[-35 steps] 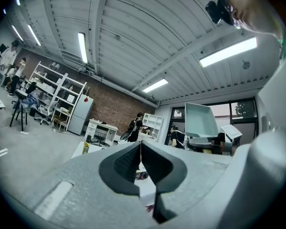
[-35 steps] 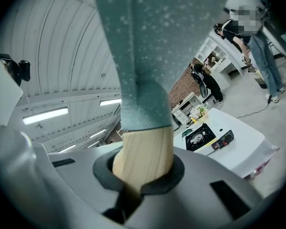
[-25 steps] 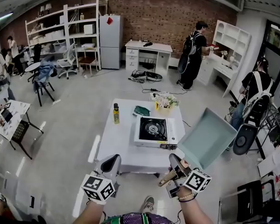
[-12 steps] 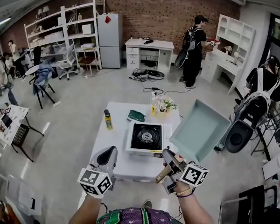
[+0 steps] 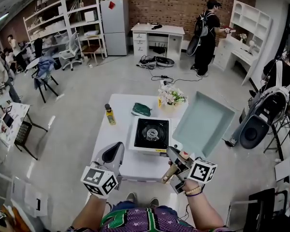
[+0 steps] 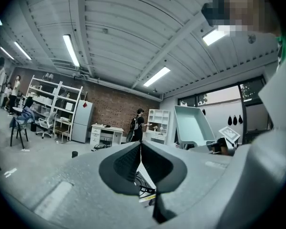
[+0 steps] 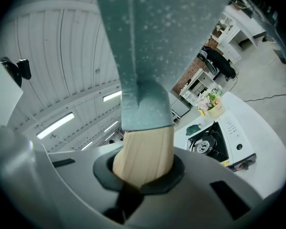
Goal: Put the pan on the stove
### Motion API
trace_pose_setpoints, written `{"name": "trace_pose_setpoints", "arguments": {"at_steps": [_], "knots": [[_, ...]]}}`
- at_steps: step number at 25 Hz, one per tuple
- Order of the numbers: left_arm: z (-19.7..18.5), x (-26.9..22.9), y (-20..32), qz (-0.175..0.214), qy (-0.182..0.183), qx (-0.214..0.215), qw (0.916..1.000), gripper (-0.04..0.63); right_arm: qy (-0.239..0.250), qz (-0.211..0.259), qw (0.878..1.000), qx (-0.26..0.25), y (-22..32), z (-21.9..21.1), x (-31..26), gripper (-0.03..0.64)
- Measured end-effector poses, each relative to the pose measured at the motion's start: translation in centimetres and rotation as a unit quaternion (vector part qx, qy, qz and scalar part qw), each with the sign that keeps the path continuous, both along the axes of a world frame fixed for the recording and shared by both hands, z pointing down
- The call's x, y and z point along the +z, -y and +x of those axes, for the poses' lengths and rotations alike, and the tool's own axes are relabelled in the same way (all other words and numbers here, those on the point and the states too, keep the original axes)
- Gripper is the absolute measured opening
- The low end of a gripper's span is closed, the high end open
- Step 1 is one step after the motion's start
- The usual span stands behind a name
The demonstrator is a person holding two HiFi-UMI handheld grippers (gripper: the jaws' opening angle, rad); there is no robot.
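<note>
Off the counter's (image 5: 117,144) right edge, the pan (image 5: 203,124) hangs tilted in the air, its wooden handle clamped in the right hand-held gripper (image 5: 176,159). The left hand-held gripper (image 5: 113,153) is closed on nothing. The stove (image 5: 151,134), near the counter's front edge, stands bare; carrying the pan over and setting it down are yet to be done.

A bottle (image 5: 108,114), green cloth (image 5: 141,109) and flowers (image 5: 171,97) share the table (image 5: 114,144).

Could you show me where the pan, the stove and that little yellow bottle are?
pan (image 5: 203,124), head view, on the pale green inside of its base.
stove (image 5: 151,133), head view, on the round burner in its middle.
yellow bottle (image 5: 109,117), head view, on its body below the dark cap.
</note>
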State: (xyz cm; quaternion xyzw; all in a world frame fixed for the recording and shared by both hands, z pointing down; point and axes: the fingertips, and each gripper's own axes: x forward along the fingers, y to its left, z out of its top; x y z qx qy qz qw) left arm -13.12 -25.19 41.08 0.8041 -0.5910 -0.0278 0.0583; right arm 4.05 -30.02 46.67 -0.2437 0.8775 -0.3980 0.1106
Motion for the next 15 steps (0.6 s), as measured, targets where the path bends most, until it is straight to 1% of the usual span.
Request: {"name": "trace_pose_setpoints", "arguments": {"at_steps": [4, 9, 12, 15], "knots": [[-0.1, 0.2, 1.9, -0.006, -0.001, 0.014, 0.9999, 0.018, -0.004, -0.012, 1.0, -0.013, 1.7, -1.0, 0.6, 0.028], [-0.6, 0.7, 2.9, -0.01, -0.001, 0.026, 0.9996, 0.018, -0.016, -0.024, 0.999, -0.028, 2.6, -2.6, 2.1, 0.028], [-1.0, 0.6, 3.1, -0.007, 0.004, 0.027, 0.9996, 0.018, -0.014, -0.039, 0.998, -0.049, 2.6, -3.8, 3.0, 0.028], [-1.9, 0.3, 3.3, -0.003, 0.002, 0.023, 0.9997, 0.018, -0.015, -0.046, 0.996, -0.074, 2.6, -5.3, 3.7, 0.028]]}}
